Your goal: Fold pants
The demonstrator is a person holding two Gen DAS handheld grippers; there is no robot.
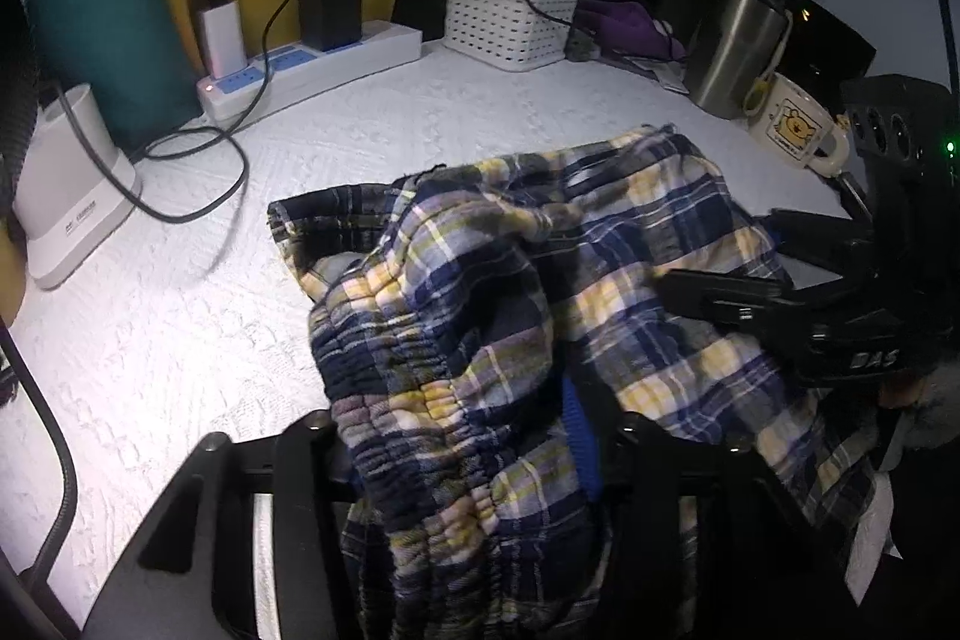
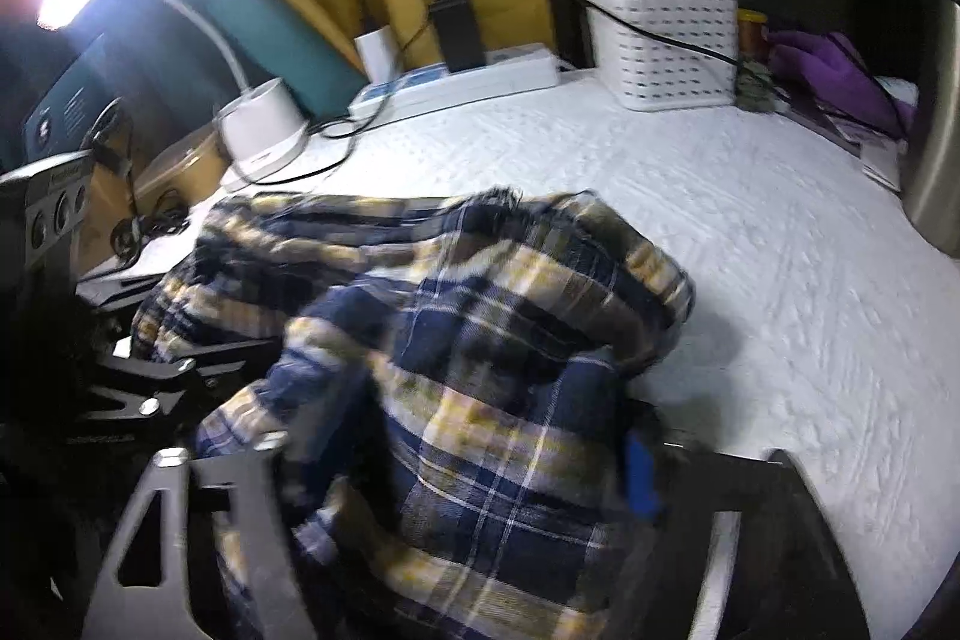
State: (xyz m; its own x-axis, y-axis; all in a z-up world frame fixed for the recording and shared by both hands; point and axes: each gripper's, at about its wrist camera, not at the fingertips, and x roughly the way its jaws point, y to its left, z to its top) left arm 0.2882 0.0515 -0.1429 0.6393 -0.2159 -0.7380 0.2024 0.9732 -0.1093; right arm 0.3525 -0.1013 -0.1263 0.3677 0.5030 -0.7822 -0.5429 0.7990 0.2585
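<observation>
Nearest the left wrist camera, the left gripper [image 1: 468, 460] has its jaws closed on the gathered elastic waistband of the plaid pants [image 1: 540, 268]; the cloth hides its fingertips. In the right wrist view, the right gripper [image 2: 456, 466] likewise clamps a bunched fold, blurred, with only a blue pad [image 2: 642, 478] showing. The pants lie crumpled on the white textured cloth [image 1: 180, 310] covering the table. Farther back stand a bear-print mug [image 1: 792, 130], a steel tumbler [image 1: 738, 46], a white perforated basket [image 1: 516, 10] and a power strip [image 1: 312, 64], its plugged-in cables trailing forward.
</observation>
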